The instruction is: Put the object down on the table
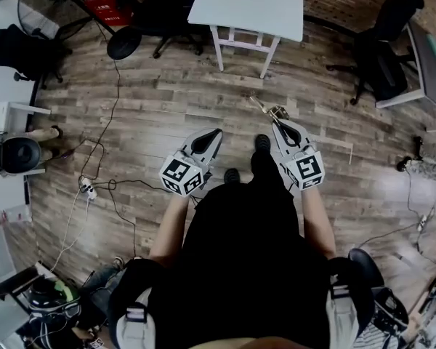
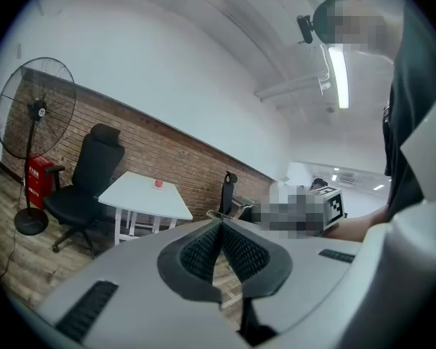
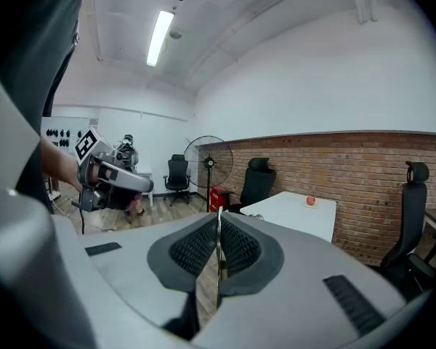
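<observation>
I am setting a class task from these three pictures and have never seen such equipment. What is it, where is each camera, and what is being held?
There is no robot here. A person stands on a wooden floor with a hand-held two-jaw gripper in each hand. The head view comes from a camera on the person's head looking down, and it shows the left gripper and the right gripper. The cubes with square markers are part of the grippers. The other two pictures come from cameras riding on each gripper, looking along its jaws. The right gripper's jaws are closed on a thin metal object. The left gripper's jaws are together with nothing between them. Ahead stands a white table, and the gripper views show a small red round thing on it.
</observation>
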A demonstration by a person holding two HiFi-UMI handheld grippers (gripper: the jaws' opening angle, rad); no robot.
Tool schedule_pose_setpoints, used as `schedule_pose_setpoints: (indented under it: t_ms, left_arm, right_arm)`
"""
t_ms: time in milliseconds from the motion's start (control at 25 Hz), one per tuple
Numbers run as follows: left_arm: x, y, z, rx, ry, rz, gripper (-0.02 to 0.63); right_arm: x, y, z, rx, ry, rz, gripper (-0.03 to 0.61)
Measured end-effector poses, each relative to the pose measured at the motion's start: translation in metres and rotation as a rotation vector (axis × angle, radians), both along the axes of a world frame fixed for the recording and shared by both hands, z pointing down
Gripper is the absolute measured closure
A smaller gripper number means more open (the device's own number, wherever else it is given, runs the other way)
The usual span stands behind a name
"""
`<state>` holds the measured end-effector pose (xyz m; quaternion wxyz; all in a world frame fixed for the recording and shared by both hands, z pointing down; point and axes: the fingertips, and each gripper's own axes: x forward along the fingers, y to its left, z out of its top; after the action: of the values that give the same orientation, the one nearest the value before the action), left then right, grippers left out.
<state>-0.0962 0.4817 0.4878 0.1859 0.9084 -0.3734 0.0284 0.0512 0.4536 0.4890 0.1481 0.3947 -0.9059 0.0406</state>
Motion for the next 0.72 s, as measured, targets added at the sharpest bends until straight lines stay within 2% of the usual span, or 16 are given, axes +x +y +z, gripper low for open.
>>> schedule_pose_setpoints:
  t_ms: [720]
  left_arm:
    - [0.014,-0.078,-0.009,-0.003,-0.020,-0.089,0.592]
  right_arm:
    - [0.006,-0.097,-0.004,-0.009,0.000,-0.110,0.571]
